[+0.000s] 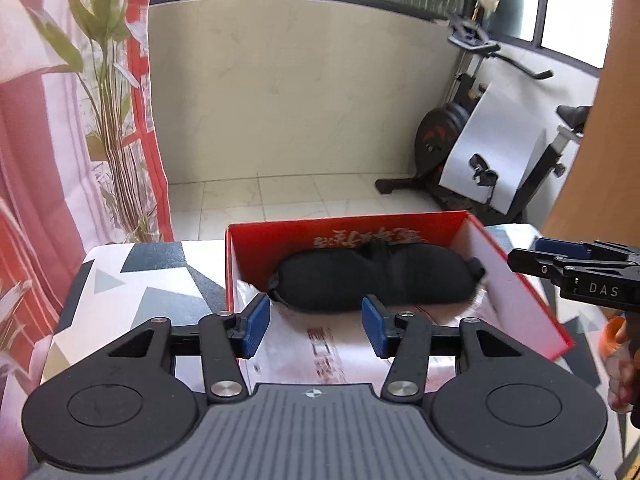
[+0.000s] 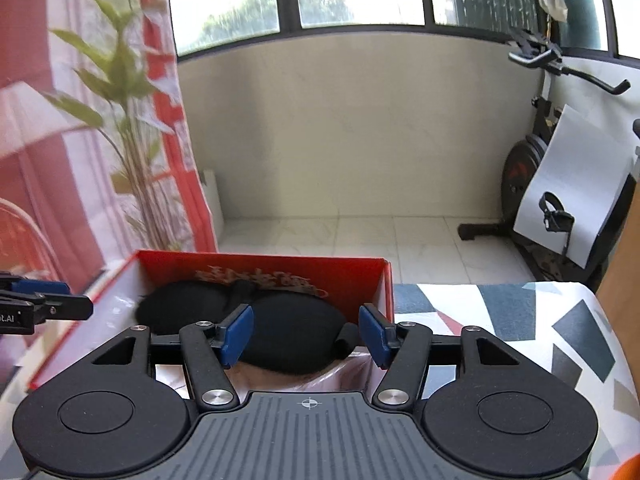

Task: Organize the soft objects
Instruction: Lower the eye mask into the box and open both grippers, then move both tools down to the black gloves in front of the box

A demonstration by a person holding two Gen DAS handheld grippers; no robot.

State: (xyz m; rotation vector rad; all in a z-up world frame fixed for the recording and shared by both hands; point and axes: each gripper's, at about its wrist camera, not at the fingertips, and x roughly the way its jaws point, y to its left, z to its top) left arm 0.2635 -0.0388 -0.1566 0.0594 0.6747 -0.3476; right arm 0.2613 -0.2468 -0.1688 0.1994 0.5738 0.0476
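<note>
A black padded sleep mask [image 1: 372, 280] lies inside an open red box [image 1: 532, 304] with white inner walls. It also shows in the right wrist view [image 2: 288, 332], in the same red box [image 2: 360, 280]. My left gripper [image 1: 316, 326] is open and empty, just in front of the mask, over the box. My right gripper [image 2: 306, 334] is open and empty, its jaws on either side of the mask's right end. The right gripper also shows at the right edge of the left wrist view [image 1: 560, 264].
The box sits on a table with a geometric grey, black and white cloth [image 1: 132, 280] [image 2: 520, 320]. A plastic-wrapped item [image 1: 324, 356] lies in the box under the mask. An exercise bike [image 1: 492, 148], a plant [image 1: 108, 92] and red-white curtain stand behind.
</note>
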